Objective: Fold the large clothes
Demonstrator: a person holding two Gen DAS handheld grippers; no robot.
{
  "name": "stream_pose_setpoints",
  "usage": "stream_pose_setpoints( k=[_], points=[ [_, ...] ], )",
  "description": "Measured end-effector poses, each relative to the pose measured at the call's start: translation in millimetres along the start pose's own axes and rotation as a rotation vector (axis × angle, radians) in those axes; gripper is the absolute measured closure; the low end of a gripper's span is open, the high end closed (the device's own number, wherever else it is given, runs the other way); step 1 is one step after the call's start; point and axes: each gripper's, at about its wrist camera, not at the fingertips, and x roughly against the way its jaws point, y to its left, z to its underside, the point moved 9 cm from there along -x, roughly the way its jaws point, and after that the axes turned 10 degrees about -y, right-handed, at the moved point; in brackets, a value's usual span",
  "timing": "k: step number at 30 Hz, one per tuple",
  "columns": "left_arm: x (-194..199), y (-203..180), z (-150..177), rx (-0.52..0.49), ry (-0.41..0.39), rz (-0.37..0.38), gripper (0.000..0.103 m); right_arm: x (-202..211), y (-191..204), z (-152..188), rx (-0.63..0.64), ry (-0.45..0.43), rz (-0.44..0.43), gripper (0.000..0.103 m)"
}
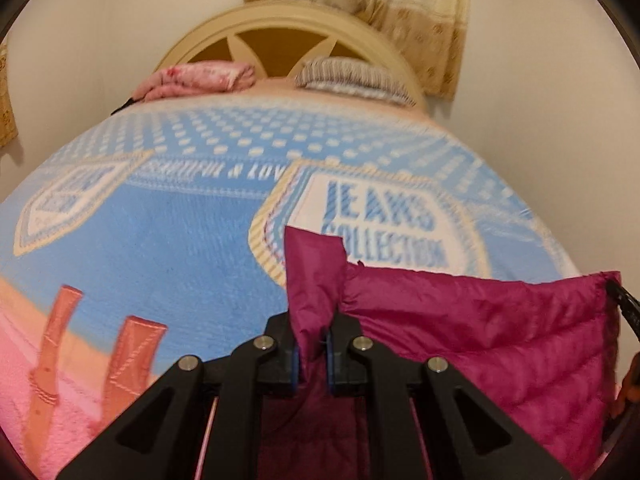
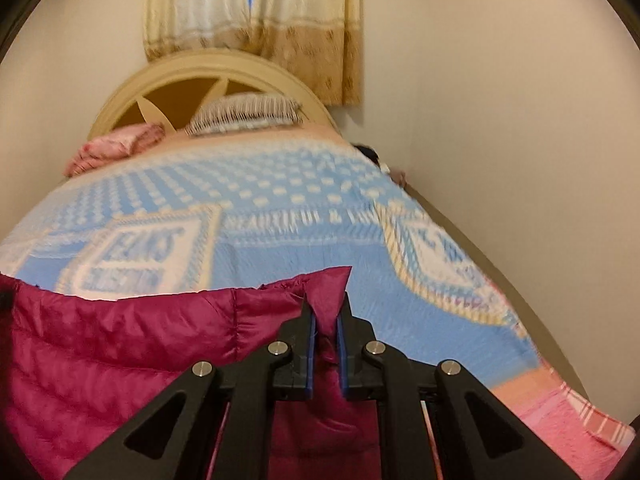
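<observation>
Both grippers, left (image 1: pixel 312 344) and right (image 2: pixel 326 340), clamp the magenta jacket (image 1: pixel 480 328) over the bed's blue blanket (image 1: pixel 180 240); cream headboard (image 1: pixel 280 24), curtained wall behind.

A blue blanket (image 1: pixel 168 240) printed with "JEANS COLLECTION" covers the bed. At its head, a pink cloth (image 1: pixel 196 78) and a striped pillow (image 1: pixel 348 74) lie against the arched headboard (image 1: pixel 280 20), below beige curtains (image 2: pixel 256 8).

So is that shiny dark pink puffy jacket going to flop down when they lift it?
Probably floppy: the dark pink quilted jacket sags and creases between the left gripper and the right gripper, both shut on its edge. It looks puffy, so likely light. Its glossy fabric may be slippery.
</observation>
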Motion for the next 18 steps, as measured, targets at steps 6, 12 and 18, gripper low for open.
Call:
stream_pose_setpoints(
  k=[6,12,18],
  points=[
    [-28,2,29,0.007,0.053,-0.028,0.09,-36,-1,41,-0.005,0.069,-0.002,0.095],
    [-47,0,39,0.062,0.106,0.008,0.086,-65,4,68,-0.005,0.181,-0.025,0.095],
    [-49,2,45,0.097,0.118,0.012,0.085,-76,1,79,-0.034,0.244,-0.043,0.095]
  ],
)
